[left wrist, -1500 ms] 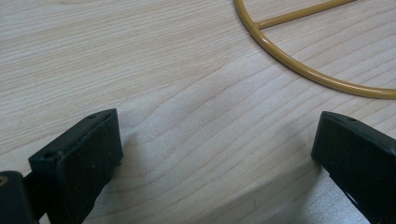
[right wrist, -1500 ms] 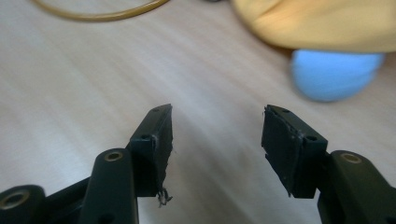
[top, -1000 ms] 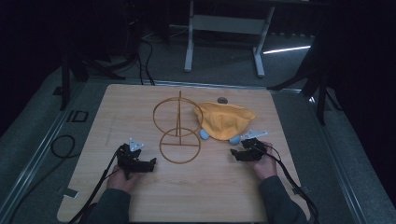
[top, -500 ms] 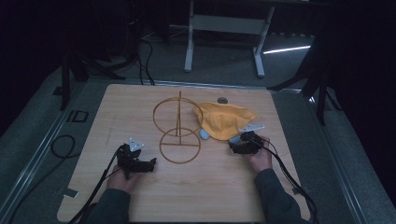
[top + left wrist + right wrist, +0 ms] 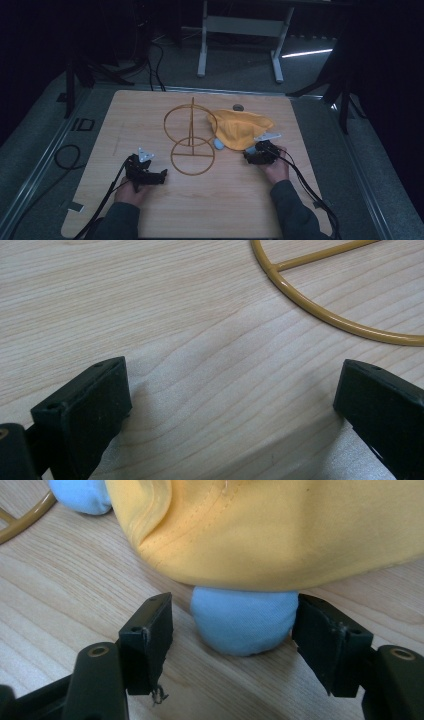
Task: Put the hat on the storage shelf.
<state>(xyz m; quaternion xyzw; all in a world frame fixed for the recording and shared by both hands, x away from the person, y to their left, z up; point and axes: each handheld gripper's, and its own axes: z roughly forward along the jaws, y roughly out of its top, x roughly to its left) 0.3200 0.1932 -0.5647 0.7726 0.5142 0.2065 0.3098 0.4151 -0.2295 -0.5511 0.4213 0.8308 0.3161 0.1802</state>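
A yellow cloth (image 5: pixel 240 127) lies bunched on the wooden table, right of a gold wire stand (image 5: pixel 191 140) with a flat ring and an upright ring. Light blue rounded ends poke out from under its near edge. My right gripper (image 5: pixel 250 156) is at that edge. In the right gripper view it (image 5: pixel 237 621) is open, with one blue end (image 5: pixel 243 620) between its jaws and the yellow cloth (image 5: pixel 280 530) draped over it. My left gripper (image 5: pixel 159 175) rests open on bare wood left of the flat ring, with nothing between its jaws (image 5: pixel 235 385).
A second blue end (image 5: pixel 219 144) lies beside the flat ring (image 5: pixel 325 315). A small dark object (image 5: pixel 238 107) sits near the table's far edge (image 5: pixel 200 93). Cables trail from both grippers over the near edge. A metal frame stands on the floor beyond.
My right gripper has moved forward and left, up to the cloth's near edge, and now brackets the blue end. The left gripper has stayed put.
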